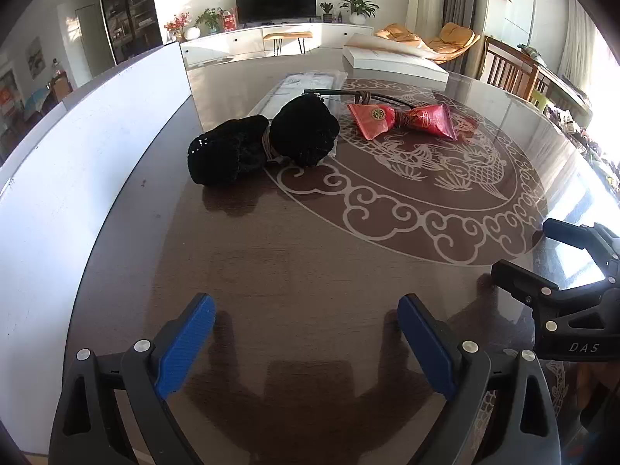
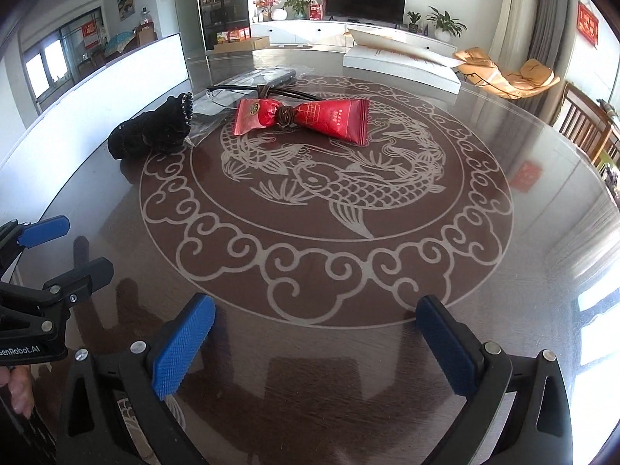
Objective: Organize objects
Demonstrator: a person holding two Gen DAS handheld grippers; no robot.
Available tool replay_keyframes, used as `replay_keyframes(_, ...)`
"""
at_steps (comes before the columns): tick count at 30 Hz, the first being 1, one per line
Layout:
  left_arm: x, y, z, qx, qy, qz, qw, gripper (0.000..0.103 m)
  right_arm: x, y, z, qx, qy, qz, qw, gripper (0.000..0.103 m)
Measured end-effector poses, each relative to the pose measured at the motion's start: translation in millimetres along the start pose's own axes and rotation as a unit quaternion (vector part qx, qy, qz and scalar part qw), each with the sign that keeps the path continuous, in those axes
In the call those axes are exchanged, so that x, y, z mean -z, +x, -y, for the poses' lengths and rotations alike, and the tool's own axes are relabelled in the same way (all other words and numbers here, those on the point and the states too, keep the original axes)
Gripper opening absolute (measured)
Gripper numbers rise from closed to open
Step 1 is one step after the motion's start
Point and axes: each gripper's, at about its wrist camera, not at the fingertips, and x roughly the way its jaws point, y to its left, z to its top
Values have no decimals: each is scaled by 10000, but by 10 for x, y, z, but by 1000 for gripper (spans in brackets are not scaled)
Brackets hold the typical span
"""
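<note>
Both tools, left tool (image 1: 306, 345) and right tool (image 2: 316, 345), wide, empty, over bare near table (image 2: 503, 271) edge.

Two wrist cameras, low over the desk

Both tilt down toward 12 o'clock, sharing the round brown glass-topped desk (image 1: 310, 271) and red foil packet (image 2: 302, 120).

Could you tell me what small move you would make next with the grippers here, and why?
I would probably ease the left gripper forward toward the black knitted bundle. Both it and the right gripper stand open and empty over bare table, well short of everything. The bundle lies nearest the left side; the red packet sits further right.
</note>
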Motion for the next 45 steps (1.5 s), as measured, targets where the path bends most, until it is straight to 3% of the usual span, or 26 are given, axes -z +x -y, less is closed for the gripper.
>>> replay_keyframes(9, 42, -2, -15, 34, -65, -42, 10000, 97, -1, 1, 1, 0, 1, -1, 10000, 103)
replay_keyframes(12, 46, 13, -34, 18, -127, -73, 9999, 103, -2, 2, 1, 0, 1, -1, 10000, 103)
replay_keyframes(45, 45, 8, -21, -1, -137, -64, 9999, 103, -4, 7, 0, 1, 4, -2, 10000, 103)
